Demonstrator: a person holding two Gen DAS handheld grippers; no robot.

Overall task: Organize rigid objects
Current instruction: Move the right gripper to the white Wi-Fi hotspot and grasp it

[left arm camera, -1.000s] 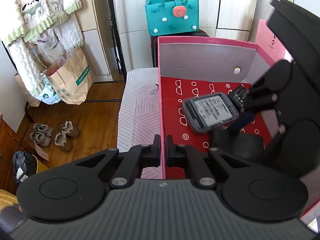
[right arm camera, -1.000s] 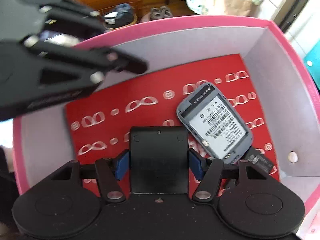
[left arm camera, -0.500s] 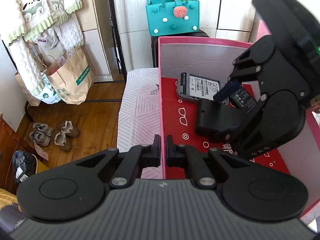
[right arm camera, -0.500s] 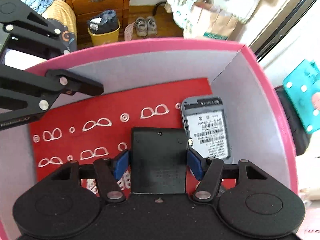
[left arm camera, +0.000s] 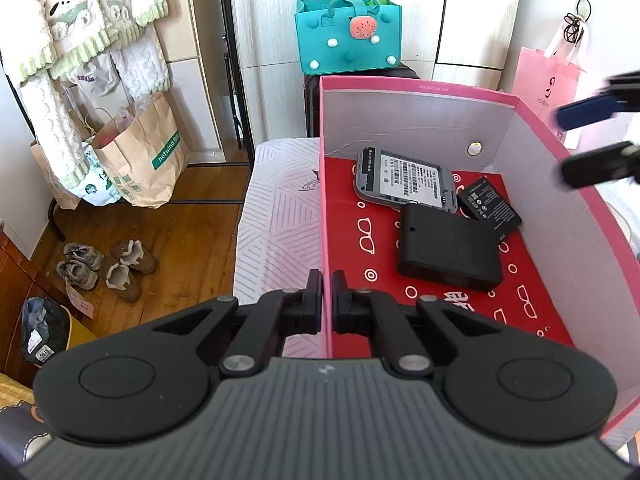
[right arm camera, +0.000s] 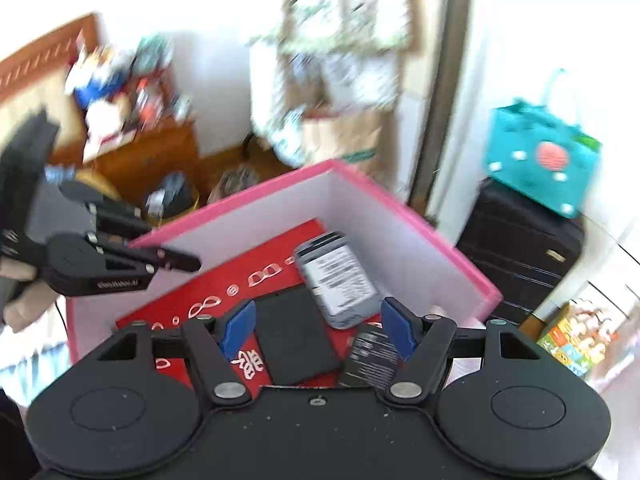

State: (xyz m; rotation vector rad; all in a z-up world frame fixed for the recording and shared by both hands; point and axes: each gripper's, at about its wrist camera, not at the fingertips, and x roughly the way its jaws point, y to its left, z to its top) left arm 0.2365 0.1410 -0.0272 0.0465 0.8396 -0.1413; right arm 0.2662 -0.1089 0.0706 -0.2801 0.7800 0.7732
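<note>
Released from my right hand-held gripper, black case is now lying on box floor; jaws opening, empty. Left hand-held gripper is clamping the box's near wall edge.

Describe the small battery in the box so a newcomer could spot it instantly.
Find the pink box with the red, glasses-printed floor. Three devices lie clustered at its far end. The battery is the smallest: a thin black slab with white label print, partly tucked under the plain black case, right of the grey phone body.
</note>
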